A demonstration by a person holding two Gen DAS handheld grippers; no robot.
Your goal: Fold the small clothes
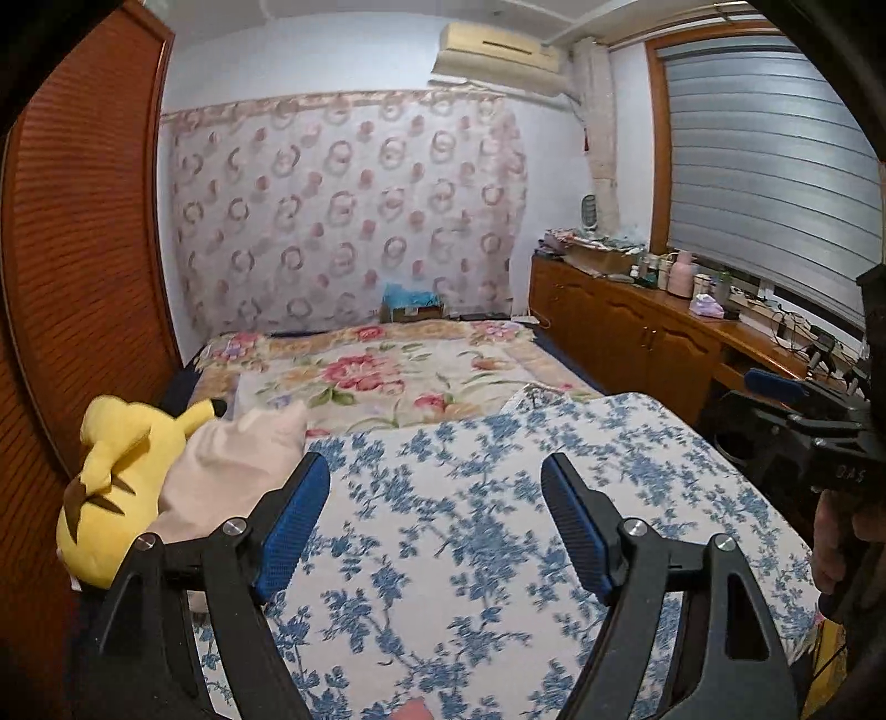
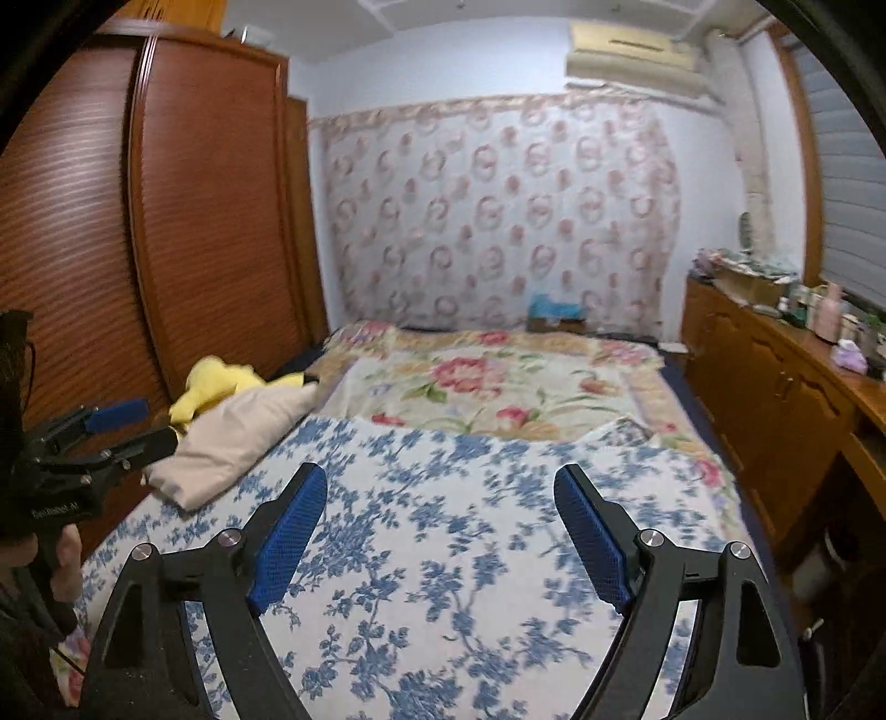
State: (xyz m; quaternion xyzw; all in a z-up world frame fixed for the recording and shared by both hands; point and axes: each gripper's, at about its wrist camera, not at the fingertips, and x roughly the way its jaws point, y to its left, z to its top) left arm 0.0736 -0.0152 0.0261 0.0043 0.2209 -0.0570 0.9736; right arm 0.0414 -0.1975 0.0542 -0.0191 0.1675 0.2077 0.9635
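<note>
A folded pale pink garment (image 2: 221, 448) lies on the left side of the bed (image 2: 498, 387), resting on the near left corner of a blue-and-white flowered sheet (image 2: 443, 554) that covers the near part of the bed. Just behind the garment, and touching it, sits a yellow plush toy (image 1: 122, 476) against the wooden wardrobe (image 2: 210, 210). Beyond the blue sheet the bed shows a cream blanket with red flowers (image 2: 487, 382). The left claw (image 1: 434, 526) hangs above the blue sheet with its blue pads (image 1: 290, 531) spread wide and nothing between them; the garment lies just beyond its left finger. The right claw (image 2: 440, 531) likewise hangs over the middle of the sheet, spread wide and empty. In the right wrist view the left claw appears at the left edge, gripped by a hand (image 2: 61, 565), with its tips close to the garment; whether they touch it cannot be told. In the left wrist view the right claw shows at the right edge with a hand (image 1: 836, 543) below it. A patterned cloth (image 2: 498, 210) hangs on the far wall under an air conditioner (image 2: 631, 50), and a long wooden cabinet (image 1: 626, 327), its top crowded with bottles and boxes, runs along the right beneath a window blind (image 1: 769, 177).
</note>
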